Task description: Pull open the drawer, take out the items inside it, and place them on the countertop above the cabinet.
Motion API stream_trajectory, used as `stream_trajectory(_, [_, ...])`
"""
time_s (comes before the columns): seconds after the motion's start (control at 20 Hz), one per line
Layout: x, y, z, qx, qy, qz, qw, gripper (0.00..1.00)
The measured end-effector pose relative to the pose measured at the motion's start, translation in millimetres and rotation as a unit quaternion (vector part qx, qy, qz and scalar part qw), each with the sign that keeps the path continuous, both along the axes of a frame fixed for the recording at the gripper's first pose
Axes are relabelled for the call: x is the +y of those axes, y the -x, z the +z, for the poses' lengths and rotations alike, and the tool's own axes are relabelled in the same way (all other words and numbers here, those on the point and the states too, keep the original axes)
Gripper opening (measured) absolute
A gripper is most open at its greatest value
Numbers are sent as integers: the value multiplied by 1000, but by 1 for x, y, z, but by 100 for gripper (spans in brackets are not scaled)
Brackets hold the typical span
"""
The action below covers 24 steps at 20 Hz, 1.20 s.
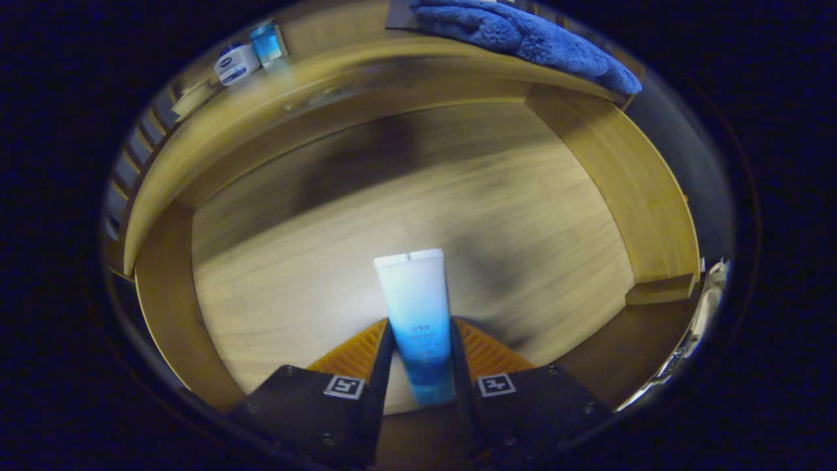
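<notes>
One tube, pale at the crimped far end and fading to deep blue toward the cap end, clamped between both fingers of the gripper. Pinched at the lower, bluer half, a finger pressing each flank, jaws narrowed to the tube's width. Crimped end pointing ahead, well past the fingertips; cap end reaching back between the fingers toward the camera. Whether hanging clear of the drawer floor or touching it: cannot tell.

Below and all around, the open drawer, bare pale wood-grain floor, darker wooden walls at left, right and far side. Soft dark shadows smeared across the floor beyond the tube and to its right.

Beyond the far wall, higher up, the countertop edge running across. Two small things standing together near the countertop's left end: a white jar with a dark blue label and, just beside it, a small light blue container. Far off on the right end of the countertop, a fluffy blue towel draped and spilling toward the edge.
</notes>
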State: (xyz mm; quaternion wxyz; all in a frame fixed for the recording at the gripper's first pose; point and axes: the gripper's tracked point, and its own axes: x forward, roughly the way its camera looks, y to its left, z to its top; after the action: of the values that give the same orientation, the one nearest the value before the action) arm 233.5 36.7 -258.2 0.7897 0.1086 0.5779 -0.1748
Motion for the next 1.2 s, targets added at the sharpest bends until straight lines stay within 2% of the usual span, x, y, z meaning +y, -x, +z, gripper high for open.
stream_trajectory(0.1, [-1,-2,1,-7,9,1,1000,44])
stream_trajectory(0.15, [0,-3,3,-11,16,8,1000,38])
stream_trajectory(0.3, [1,-7,18,-43,26,6,999,38])
stream_trajectory(0.5, [5,-17,82,-115,66,11,991,38])
stream_trajectory(0.75, [28,-65,146,-186,84,40,978,37])
stream_trajectory(0.95, [35,-101,155,-201,80,70,974,37])
stream_trajectory(1.2, [34,-142,144,-210,60,92,972,37])
